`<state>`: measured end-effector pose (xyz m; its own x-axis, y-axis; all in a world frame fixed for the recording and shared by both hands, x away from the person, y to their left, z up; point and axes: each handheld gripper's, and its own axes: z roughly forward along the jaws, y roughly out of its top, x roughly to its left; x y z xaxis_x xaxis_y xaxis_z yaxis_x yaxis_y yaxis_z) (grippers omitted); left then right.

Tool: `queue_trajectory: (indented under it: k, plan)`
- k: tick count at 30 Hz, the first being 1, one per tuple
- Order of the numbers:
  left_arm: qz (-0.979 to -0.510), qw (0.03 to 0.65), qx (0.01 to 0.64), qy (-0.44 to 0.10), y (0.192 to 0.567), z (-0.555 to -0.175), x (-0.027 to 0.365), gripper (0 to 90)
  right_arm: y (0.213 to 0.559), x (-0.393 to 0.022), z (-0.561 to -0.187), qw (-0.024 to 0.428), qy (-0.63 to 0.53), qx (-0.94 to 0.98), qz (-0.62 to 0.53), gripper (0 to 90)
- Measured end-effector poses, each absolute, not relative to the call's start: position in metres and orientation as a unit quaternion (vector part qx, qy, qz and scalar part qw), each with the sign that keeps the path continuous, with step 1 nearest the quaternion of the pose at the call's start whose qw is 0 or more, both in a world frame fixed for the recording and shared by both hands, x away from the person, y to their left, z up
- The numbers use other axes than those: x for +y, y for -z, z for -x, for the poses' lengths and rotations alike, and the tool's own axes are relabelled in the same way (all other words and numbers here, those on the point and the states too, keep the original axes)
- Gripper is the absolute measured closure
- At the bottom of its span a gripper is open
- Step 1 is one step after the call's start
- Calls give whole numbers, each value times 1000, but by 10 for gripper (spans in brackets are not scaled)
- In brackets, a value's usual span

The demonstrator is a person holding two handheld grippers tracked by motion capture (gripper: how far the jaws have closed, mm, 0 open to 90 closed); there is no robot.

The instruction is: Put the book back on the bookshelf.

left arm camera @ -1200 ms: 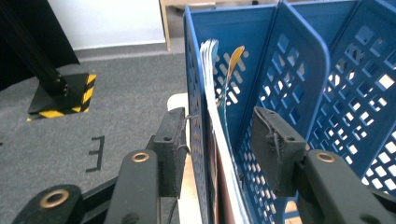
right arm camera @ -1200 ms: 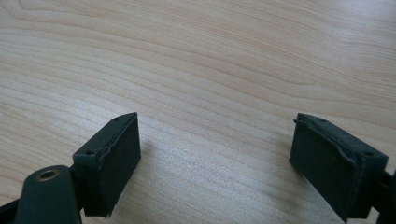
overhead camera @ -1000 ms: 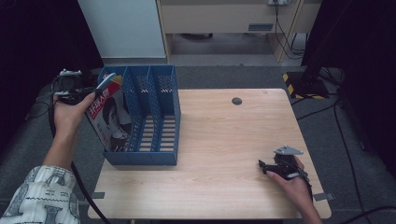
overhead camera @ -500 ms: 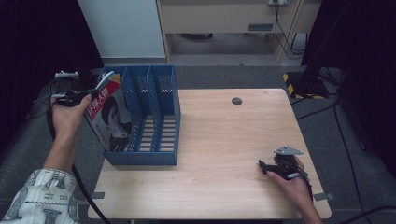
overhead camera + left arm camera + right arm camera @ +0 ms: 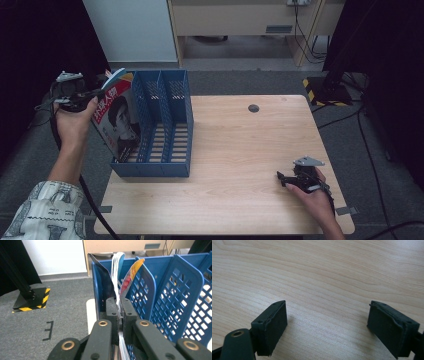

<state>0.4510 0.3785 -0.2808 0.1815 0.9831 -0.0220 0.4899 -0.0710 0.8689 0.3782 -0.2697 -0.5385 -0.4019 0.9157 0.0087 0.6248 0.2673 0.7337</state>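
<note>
the left gripper (image 5: 119, 312) has two black jaws on black link arms with brass-coloured rivets, lower centre of its own view. in the high view a grey three-cornered plate tops the right gripper (image 5: 286, 179), a black cable trails at lower left, beside a white patterned sleeve (image 5: 42, 212).

R claw (image 5: 327, 327) jaws wide apart just above bare wood table (image 5: 324, 272).

1 magazine (image 5: 116, 117), 1 blue file rack (image 5: 165, 127), 2 claws, 1 table (image 5: 240, 150)
</note>
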Motion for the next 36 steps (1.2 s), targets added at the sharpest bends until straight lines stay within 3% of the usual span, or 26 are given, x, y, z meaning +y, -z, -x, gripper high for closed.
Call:
queue_trajectory:
  k: [36]
  plan:
    - [-649, 409, 556, -319, 299, -456, 376, 869, 538, -270, -378, 216, -337, 767, -501, 162]
